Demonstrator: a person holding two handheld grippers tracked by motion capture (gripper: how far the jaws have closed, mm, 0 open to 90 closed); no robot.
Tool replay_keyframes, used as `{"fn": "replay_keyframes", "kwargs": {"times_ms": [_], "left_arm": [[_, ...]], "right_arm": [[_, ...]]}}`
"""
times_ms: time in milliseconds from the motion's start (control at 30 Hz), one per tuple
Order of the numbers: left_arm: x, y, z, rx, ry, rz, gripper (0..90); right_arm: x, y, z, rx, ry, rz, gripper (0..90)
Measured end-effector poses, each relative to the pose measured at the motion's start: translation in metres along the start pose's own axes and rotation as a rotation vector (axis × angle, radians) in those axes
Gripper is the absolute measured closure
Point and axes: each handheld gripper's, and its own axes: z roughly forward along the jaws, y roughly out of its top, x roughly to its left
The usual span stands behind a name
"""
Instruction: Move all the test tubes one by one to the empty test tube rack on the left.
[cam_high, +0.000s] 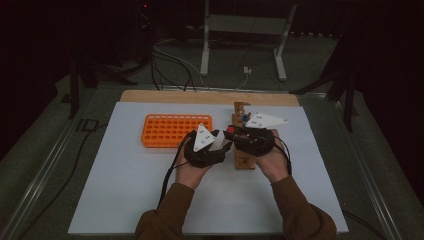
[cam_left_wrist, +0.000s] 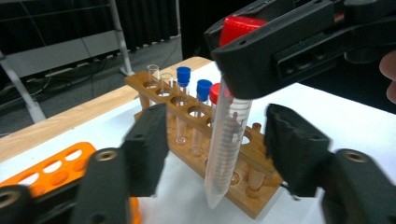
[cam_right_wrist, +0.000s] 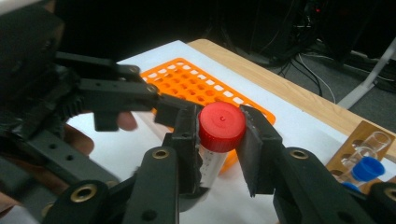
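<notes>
The left gripper (cam_high: 223, 145) is held level in the person's left hand (cam_high: 189, 167) near the middle of the table, pointed toward the right gripper. Its jaws stand apart on either side of the lower body of a red-capped centrifuge tube (cam_left_wrist: 227, 140); no contact with the tube can be seen, so the tube is not yet gripped by them. The right gripper (cam_right_wrist: 219, 128) is held in the right hand (cam_high: 272, 161), and its jaws are clamped just under the tube's red cap (cam_right_wrist: 221, 126), with the tube hanging upright above the white tabletop (cam_high: 125, 190).

The white surface lies on a wooden board (cam_high: 150, 96); a dark floor with cables (cam_high: 170, 62) and a grey metal stand (cam_high: 245, 25) are seen beyond.

An orange tube rack (cam_high: 170, 130) lies to the left. A wooden rack (cam_left_wrist: 243, 158) stands right behind the held tube, holding blue-capped tubes (cam_left_wrist: 183, 77), a red-capped tube (cam_left_wrist: 214, 93) and open glass tubes (cam_left_wrist: 153, 74).
</notes>
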Motion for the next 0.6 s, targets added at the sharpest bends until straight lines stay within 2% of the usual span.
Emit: {"fn": "replay_keyframes", "kwargs": {"times_ms": [67,133,267,333,433,467,533,600], "left_arm": [[0.0003,-0.0008,0.0017,0.004,-0.008,-0.005,48.8],[0.0004,-0.0012,0.0023,0.002,-0.014,-0.005,56.7],[-0.0001,-0.0008,0.0026,-0.003,-0.025,-0.001,63.0],[-0.0006,-0.0014,0.0028,-0.003,-0.028,0.006,71.8],[-0.0019,-0.0013,0.0025,-0.007,-0.023,0.022,73.8],[-0.0013,-0.0011,0.0023,-0.009,-0.019,0.019,74.3],[0.0004,-0.0013,0.0021,-0.009,-0.006,0.018,74.3],[0.0019,-0.0015,0.0019,-0.009,-0.004,0.014,74.4]], "right_arm": [[0.0003,-0.0001,0.0003,0.001,0.002,0.000,70.1],[0.0010,-0.0003,0.0011,0.001,0.004,0.002,70.1],[0.0015,-0.0006,0.0017,0.003,0.008,0.000,70.1],[0.0027,-0.0009,0.0022,0.004,0.011,-0.001,70.0],[0.0026,-0.0012,0.0021,-0.004,0.018,0.002,66.8],[0.0018,-0.0017,0.0013,-0.028,0.049,0.013,52.7],[0.0019,-0.0022,0.0003,-0.036,0.044,0.018,40.7],[0.0012,-0.0036,-0.0013,-0.054,0.037,0.019,33.3]]}}
